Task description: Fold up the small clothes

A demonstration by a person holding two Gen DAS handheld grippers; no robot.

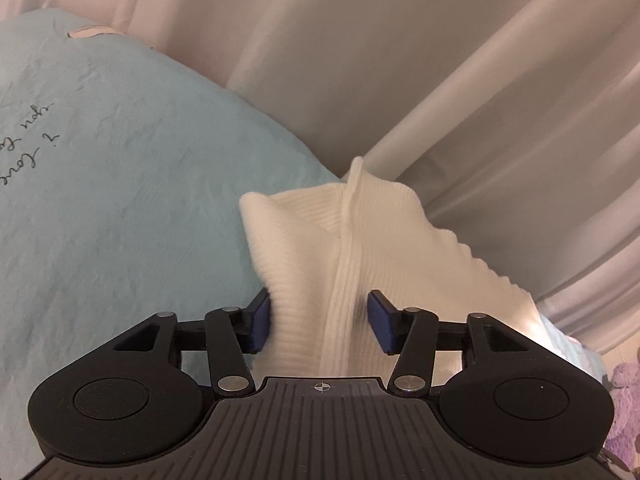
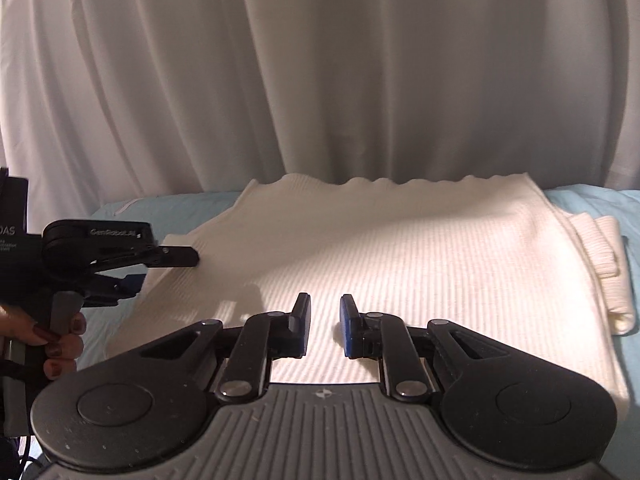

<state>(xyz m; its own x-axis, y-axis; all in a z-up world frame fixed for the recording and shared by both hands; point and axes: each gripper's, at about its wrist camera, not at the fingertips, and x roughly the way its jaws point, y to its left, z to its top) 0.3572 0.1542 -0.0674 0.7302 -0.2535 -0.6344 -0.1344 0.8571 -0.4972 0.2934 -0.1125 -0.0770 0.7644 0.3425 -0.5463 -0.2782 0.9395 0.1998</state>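
Observation:
A white ribbed knit garment [image 2: 400, 264] lies spread on a light blue bed cover [image 2: 168, 204]; its right sleeve is folded along the right side. In the left wrist view a bunched fold of the garment [image 1: 340, 260] stands up between the blue pads of my left gripper [image 1: 320, 322], whose jaws stand wide with cloth between them. From the right wrist view the left gripper [image 2: 176, 264] sits at the garment's left edge. My right gripper [image 2: 325, 326] hovers over the garment's near middle, jaws slightly apart, holding nothing.
White curtains [image 2: 320, 72] hang close behind the bed. The blue cover [image 1: 120, 184] carries handwritten-style lettering at the left. A purple fluffy item [image 1: 624, 412] lies at the lower right of the left wrist view. A hand [image 2: 60, 340] holds the left gripper's handle.

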